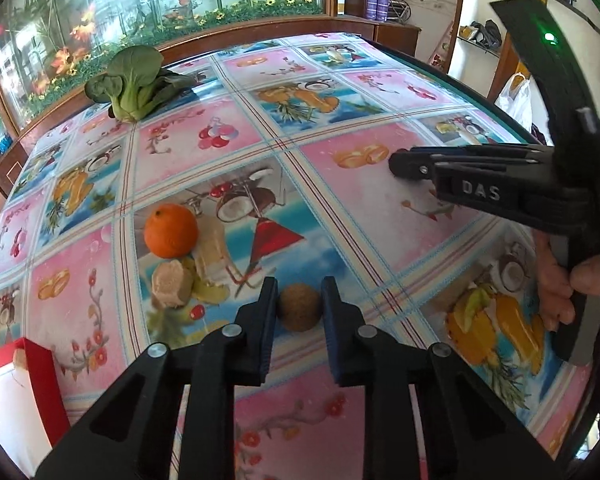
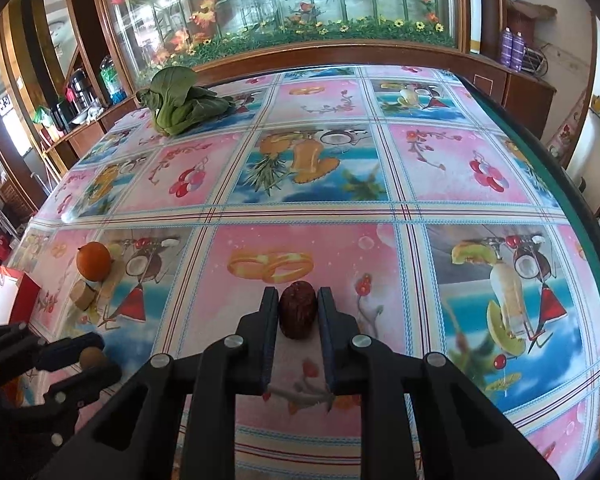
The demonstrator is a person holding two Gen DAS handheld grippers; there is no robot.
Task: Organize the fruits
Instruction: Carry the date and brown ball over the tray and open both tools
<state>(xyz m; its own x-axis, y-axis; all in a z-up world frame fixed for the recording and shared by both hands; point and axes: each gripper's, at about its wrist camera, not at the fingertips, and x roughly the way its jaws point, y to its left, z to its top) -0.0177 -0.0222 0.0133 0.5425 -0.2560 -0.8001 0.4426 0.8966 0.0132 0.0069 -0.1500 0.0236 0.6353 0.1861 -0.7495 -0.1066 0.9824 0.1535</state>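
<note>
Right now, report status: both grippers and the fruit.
Left gripper shut on small brown fruit. Right gripper shut on dark red date. Orange sits loose on the tablecloth. Nothing in the way.

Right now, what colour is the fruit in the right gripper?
Dark reddish-brown fruit, clearest in the right wrist view.

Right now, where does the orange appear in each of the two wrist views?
Left wrist view: the orange sits left of centre on the table, beyond and left of the left gripper.
Right wrist view: the orange is near the left edge, about mid-height, well left of the right gripper.
Shared landmark: the leafy green vegetable lies at the far left part of the table in both.
</note>
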